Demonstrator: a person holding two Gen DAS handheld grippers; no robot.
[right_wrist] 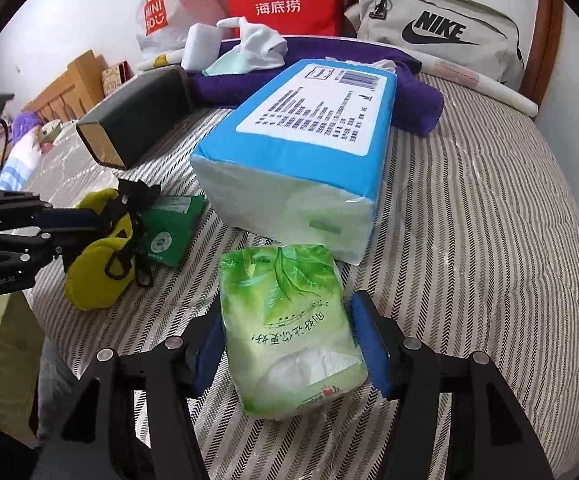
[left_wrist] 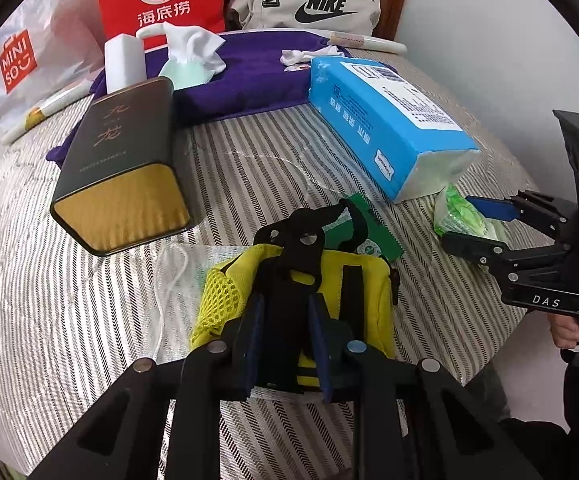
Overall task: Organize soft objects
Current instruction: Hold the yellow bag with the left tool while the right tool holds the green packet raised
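- Pouch (left_wrist: pixel 341 280), yellow with black straps, lies on the striped bed (left_wrist: pixel 249 152), beside a green card (left_wrist: pixel 373 228).
- My left gripper (left_wrist: pixel 285 344) is pinched nearly closed on the pouch's black strap.
- My right gripper (right_wrist: pixel 289 344) stands apart around a green tissue pack (right_wrist: pixel 289 332); its pads look clear of the pack.
- Blue tissue pack (right_wrist: pixel 309 140) lies just beyond, touching it.

The left gripper (left_wrist: pixel 285 336) tilts steeply down, its 2 blue-padded fingers (left_wrist: pixel 251 340) drawn close and pinching the black strap of the yellow pouch (left_wrist: pixel 353 280). The right gripper (right_wrist: pixel 289 344), also pitched down, has both fingers (right_wrist: pixel 369 344) spread either side of the green tissue pack (right_wrist: pixel 289 332), pads just clear.
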